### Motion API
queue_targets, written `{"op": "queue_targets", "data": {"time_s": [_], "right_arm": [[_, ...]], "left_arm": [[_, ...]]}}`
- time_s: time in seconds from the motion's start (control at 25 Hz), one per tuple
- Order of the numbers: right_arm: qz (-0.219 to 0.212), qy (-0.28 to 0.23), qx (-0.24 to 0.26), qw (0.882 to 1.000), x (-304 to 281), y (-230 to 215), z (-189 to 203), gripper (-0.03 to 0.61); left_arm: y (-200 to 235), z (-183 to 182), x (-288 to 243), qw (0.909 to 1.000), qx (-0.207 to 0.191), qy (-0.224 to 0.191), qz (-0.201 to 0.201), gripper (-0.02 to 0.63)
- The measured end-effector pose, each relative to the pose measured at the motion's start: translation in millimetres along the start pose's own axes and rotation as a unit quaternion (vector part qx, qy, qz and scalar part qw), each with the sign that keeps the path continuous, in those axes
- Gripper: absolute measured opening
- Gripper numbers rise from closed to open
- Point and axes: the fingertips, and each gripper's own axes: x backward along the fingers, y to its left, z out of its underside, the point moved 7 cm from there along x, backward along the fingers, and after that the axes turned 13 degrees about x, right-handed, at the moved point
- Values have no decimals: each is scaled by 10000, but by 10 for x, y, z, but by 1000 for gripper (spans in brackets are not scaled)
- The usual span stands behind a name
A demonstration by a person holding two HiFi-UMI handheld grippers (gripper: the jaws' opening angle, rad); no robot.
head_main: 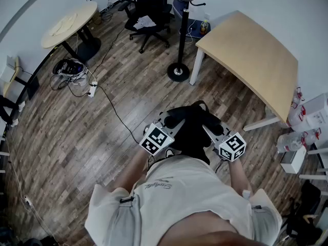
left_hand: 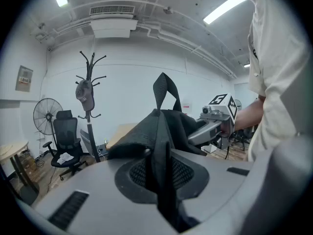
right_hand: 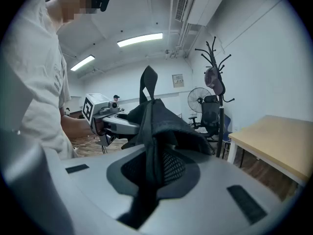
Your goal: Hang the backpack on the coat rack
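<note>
The left gripper [head_main: 173, 127] and right gripper [head_main: 211, 132] each pinch black backpack [head_main: 192, 132] fabric, holding it near the person, with the coat rack [head_main: 180, 35] far beyond. The bag is soft and probably saggy, so its top loop [left_hand: 165, 89] looks best for hooking.

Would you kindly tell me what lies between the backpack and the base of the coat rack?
Only bare wooden floor, as the head view shows; nothing stands between the backpack and the coat rack.
</note>
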Motion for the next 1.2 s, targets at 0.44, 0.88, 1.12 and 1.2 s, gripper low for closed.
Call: {"op": "queue_targets", "data": {"time_s": [0.44,0.88,1.12,1.2], "right_arm": [[-5,100,-38,9999,-256,-83,-66,28],[-247,68,-229,9994,-705,-875,0,28],[-320,-131,-364,9987,-1058,-1527,103,28],[-358,-196,-319,9987,-1155,-1759,94,29]], "left_arm": [[258,-6,37,9994,319,-133,54,44],[908,-299,-501,9984,454,347,18,44],[1443,-526,-1004,9971,515,567,-36,44],[1594,-640,-1150,9972,449,584,-90,44]]}}
